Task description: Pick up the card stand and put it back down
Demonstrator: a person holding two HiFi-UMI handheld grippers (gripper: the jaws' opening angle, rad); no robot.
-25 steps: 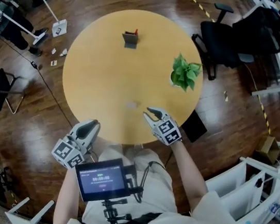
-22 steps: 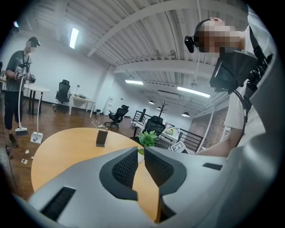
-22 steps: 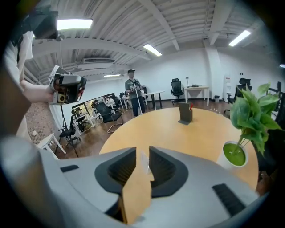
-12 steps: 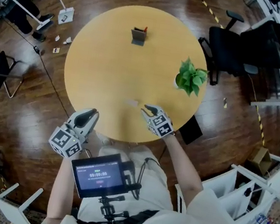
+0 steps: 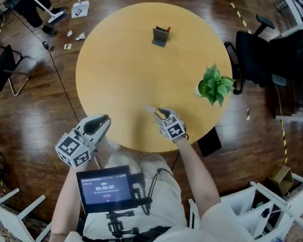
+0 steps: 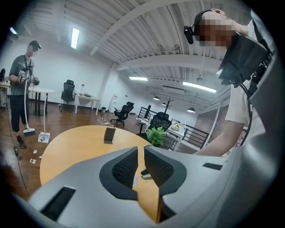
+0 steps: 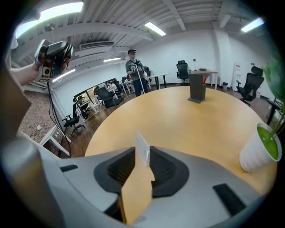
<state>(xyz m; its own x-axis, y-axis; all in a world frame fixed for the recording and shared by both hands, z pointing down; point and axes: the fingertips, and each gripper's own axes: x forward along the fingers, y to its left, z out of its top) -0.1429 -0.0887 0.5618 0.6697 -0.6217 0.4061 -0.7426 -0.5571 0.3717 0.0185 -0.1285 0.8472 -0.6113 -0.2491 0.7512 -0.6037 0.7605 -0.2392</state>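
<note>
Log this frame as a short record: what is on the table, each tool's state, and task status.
table: round, wooden
card stand: clear, on the table's near side
right tool: jaws apart, just been opening, card stand between them, not clamped
left tool: jaws nearly together, nothing between
other items: potted plant; grey holder on the far side
status: card stand not yet lifted

The table top is smooth, matt, pale wood; the floor dark, glossy boards. The card stand by the table's near edge looks like clear plastic. The left gripper is matt grey plastic with black dimpled pads; the pot smooth white
</note>
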